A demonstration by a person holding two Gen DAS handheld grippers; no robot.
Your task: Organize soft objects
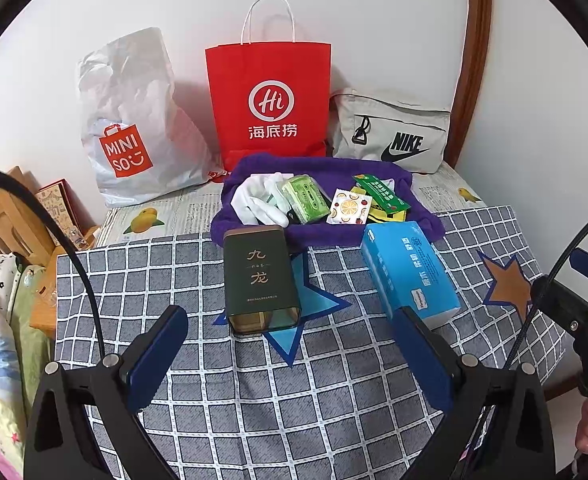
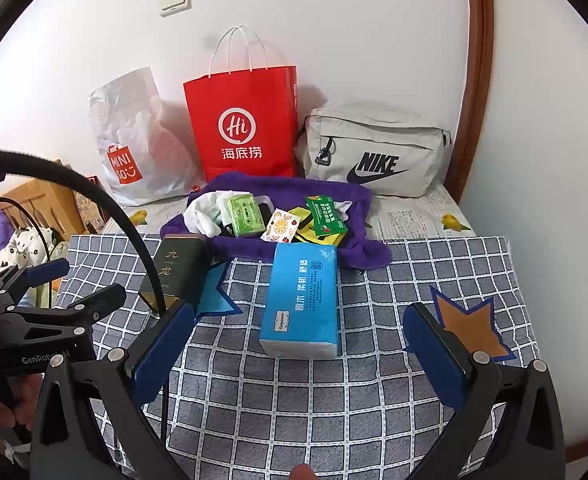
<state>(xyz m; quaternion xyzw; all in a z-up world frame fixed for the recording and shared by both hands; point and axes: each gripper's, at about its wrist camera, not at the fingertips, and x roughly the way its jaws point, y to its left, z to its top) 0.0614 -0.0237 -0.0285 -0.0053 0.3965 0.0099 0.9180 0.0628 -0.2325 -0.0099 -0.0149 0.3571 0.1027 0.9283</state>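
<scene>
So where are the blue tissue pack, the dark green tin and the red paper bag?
blue tissue pack (image 2: 301, 300): right wrist view, middle of its top face.
dark green tin (image 1: 260, 276): left wrist view, middle of its top face.
red paper bag (image 1: 270, 104): left wrist view, its front logo.

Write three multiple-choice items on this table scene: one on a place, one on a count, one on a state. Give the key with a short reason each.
1. Where does the dark green tin lie?
A. inside the red paper bag
B. on the checked cloth, on a blue star
C. on the grey Nike bag

2. How many bags stand against the wall?
A. three
B. one
C. five

3. How is the right gripper?
A. shut on the blue tissue pack
B. shut on nothing
C. open, holding nothing

Key:
1 B, the tin rests on the checked cloth over the blue star.
2 A, Miniso bag, red paper bag, Nike bag.
3 C, its fingers stand wide apart, short of the tissue pack.
</scene>
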